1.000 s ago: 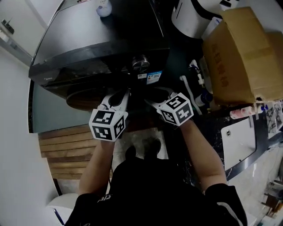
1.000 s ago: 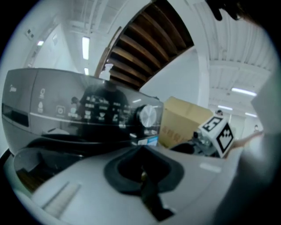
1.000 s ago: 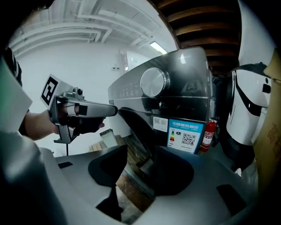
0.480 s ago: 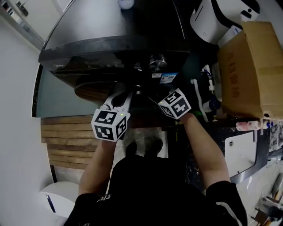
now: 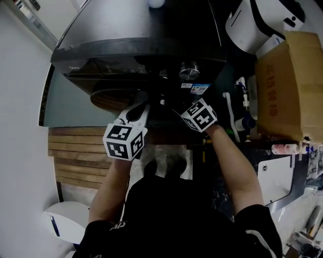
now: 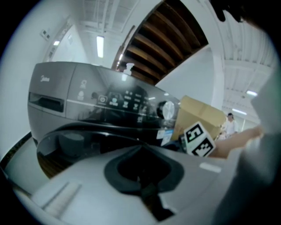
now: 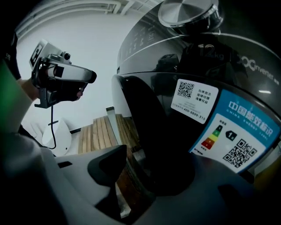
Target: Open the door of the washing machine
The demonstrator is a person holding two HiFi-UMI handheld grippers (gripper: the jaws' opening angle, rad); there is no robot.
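Black glass of the one door [image 7: 142,118] ran between the right gripper's [image 7: 142,180] jaws, which clasped its rim. So thin a bite might slip off once pulled. Beside it the left gripper [image 6: 142,176] was clenched, empty. One washing machine [image 5: 136,40], one dial [image 7: 189,13] above, two grippers.
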